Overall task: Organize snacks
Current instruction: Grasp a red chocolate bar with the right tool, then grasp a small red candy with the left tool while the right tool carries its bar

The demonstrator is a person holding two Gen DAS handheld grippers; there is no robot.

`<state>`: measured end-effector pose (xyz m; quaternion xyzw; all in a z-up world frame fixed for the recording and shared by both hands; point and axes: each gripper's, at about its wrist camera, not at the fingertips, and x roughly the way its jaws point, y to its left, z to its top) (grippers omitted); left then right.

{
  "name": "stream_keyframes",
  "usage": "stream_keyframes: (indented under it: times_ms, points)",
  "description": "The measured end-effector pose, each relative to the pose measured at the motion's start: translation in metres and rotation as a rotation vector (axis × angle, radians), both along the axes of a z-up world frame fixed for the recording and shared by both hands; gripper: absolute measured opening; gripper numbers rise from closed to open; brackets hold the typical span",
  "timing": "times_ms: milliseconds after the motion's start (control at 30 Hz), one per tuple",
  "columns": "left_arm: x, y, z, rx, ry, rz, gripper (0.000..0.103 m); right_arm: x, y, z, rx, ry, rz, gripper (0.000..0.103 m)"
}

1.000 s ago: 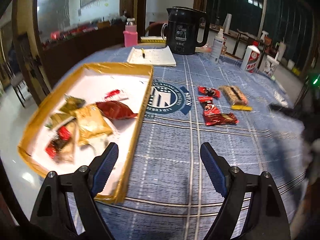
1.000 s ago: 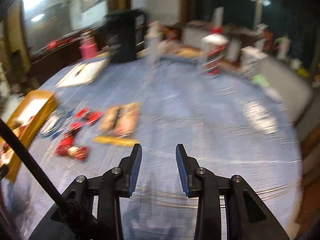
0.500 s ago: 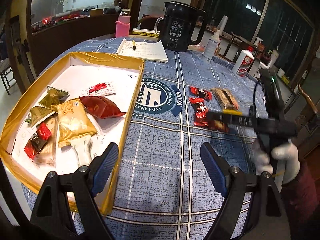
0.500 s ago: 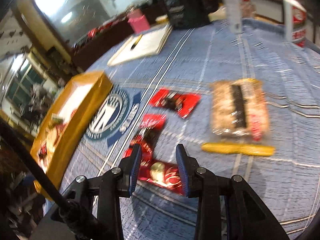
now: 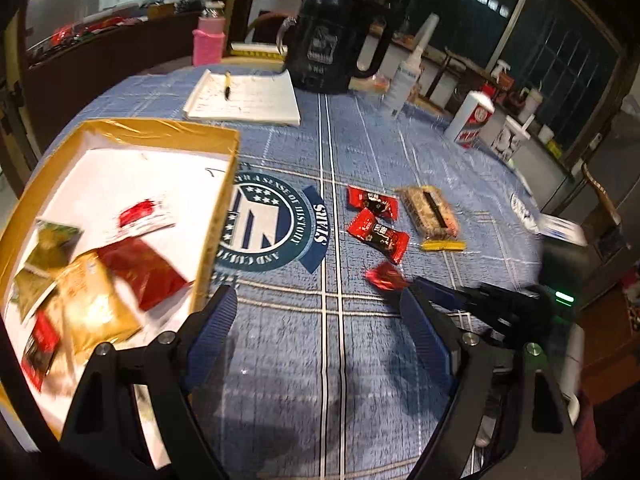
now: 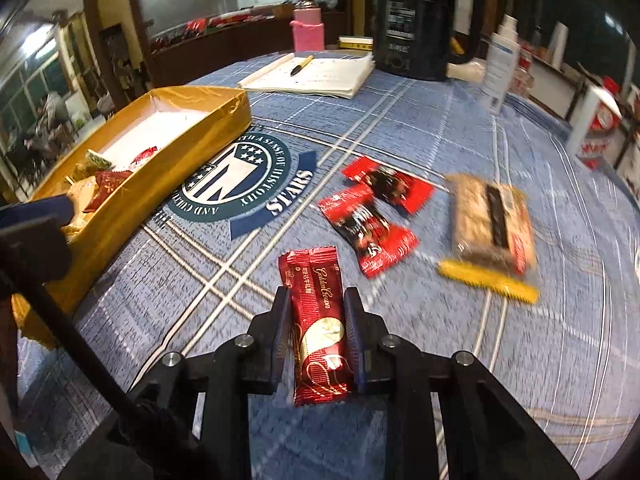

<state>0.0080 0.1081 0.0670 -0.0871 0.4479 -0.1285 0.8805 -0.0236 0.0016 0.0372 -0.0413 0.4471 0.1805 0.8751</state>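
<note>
the right gripper [image 6: 316,320] has just been closing, and the red wafer bar [image 6: 318,320] stands between its jaws, which appear pressed against the bar's long sides. the bar's long axis runs along the fingers, pointing to about 12 o'clock from the gripper, its far end sticking out past the tips above the blue tablecloth [image 6: 460,360]; blur makes it hard to say whether the near end has left the cloth.

the gold box [image 6: 132,196], where other snacks already lie, sits at about 10 o'clock from this gripper, well apart, its near wall facing the bar. between them is only open cloth with the round printed emblem [image 6: 240,184], so nothing stands in the way.

the left gripper [image 5: 316,344] is spread wide and empty, hanging just beside the box's near corner [image 5: 216,216]; it is nearer the box, but the right holds the bar.

two red candy packets [image 6: 372,216] lie at 1 o'clock, a clear cracker pack [image 6: 490,220] with a yellow stick [image 6: 488,282] at 2 o'clock. a notebook [image 6: 316,74], kettle [image 6: 420,16] and pink bottle [image 6: 308,34] stand far off.
</note>
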Motion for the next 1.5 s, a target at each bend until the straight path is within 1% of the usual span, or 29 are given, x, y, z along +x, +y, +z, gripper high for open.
stream_keyframes:
  times_ms: [133,200,233,333,400,467,533,567,600,633,667,700,733,767,800,833,1033,1100,1167,1200,1367,1467,1500]
  points:
    - [0.028,-0.019,-0.019,-0.004,0.075,-0.018,0.084,-0.014,-0.036,0.010,0.088,-0.036,-0.092,0.025]
    - [0.046,-0.032,-0.030,-0.032,0.115,-0.024,0.084,-0.011,-0.055,0.012,0.140,-0.057,-0.150,0.025]
    - [0.052,-0.037,-0.033,-0.038,0.128,-0.020,0.084,-0.009,-0.068,0.011,0.186,-0.055,-0.181,0.025]
    - [0.074,-0.056,-0.046,-0.053,0.176,-0.001,0.084,-0.005,-0.089,0.003,0.288,-0.028,-0.230,0.025]
    - [0.083,-0.072,-0.045,0.010,0.139,0.024,0.084,-0.002,-0.097,-0.001,0.328,-0.015,-0.248,0.025]
    - [0.092,-0.083,-0.047,0.034,0.138,0.019,0.084,-0.002,-0.100,-0.001,0.354,-0.014,-0.257,0.025]
    - [0.097,-0.095,-0.049,0.092,0.123,0.025,0.084,-0.004,-0.103,0.001,0.369,-0.026,-0.261,0.026]
    - [0.099,-0.100,-0.050,0.131,0.116,0.017,0.084,-0.006,-0.104,0.003,0.373,-0.037,-0.260,0.026]
    - [0.097,-0.108,-0.052,0.195,0.101,0.007,0.084,-0.008,-0.104,0.004,0.374,-0.042,-0.263,0.026]
    - [0.096,-0.111,-0.054,0.229,0.091,0.001,0.084,-0.008,-0.104,0.004,0.381,-0.042,-0.267,0.026]
    - [0.092,-0.117,-0.056,0.285,0.070,-0.007,0.078,-0.008,-0.105,0.003,0.388,-0.038,-0.267,0.026]
    - [0.087,-0.118,-0.054,0.282,0.037,-0.033,0.057,-0.008,-0.105,0.003,0.393,-0.036,-0.269,0.026]
    - [0.083,-0.121,-0.052,0.270,0.014,-0.066,0.042,-0.009,-0.106,0.002,0.394,-0.037,-0.273,0.026]
    - [0.079,-0.121,-0.050,0.282,0.004,-0.078,0.021,-0.009,-0.107,0.002,0.396,-0.036,-0.276,0.026]
    - [0.077,-0.123,-0.049,0.294,-0.001,-0.083,0.019,-0.009,-0.107,0.002,0.397,-0.035,-0.277,0.026]
    - [0.075,-0.123,-0.048,0.283,-0.011,-0.092,0.019,-0.010,-0.107,0.002,0.395,-0.036,-0.278,0.026]
    - [0.060,-0.099,-0.037,0.198,-0.036,-0.089,0.018,-0.010,-0.109,0.000,0.384,-0.044,-0.296,0.026]
    - [0.051,-0.082,-0.029,0.155,-0.046,-0.078,0.018,-0.010,-0.110,-0.001,0.384,-0.044,-0.301,0.026]
    - [0.048,-0.074,-0.023,0.124,-0.054,-0.065,0.018,-0.011,-0.108,0.000,0.379,-0.051,-0.301,0.026]
    - [0.043,-0.063,-0.018,0.101,-0.058,-0.057,0.018,-0.011,-0.108,0.000,0.375,-0.055,-0.300,0.026]
    - [0.028,-0.014,0.005,0.058,-0.079,-0.009,0.018,-0.013,-0.101,0.004,0.364,-0.059,-0.278,0.025]
    - [0.025,0.026,0.019,0.040,-0.095,0.042,0.018,-0.018,-0.087,0.017,0.344,-0.059,-0.234,0.025]
    - [0.025,0.044,0.024,0.042,-0.105,0.072,0.018,-0.019,-0.081,0.023,0.341,-0.058,-0.218,0.025]
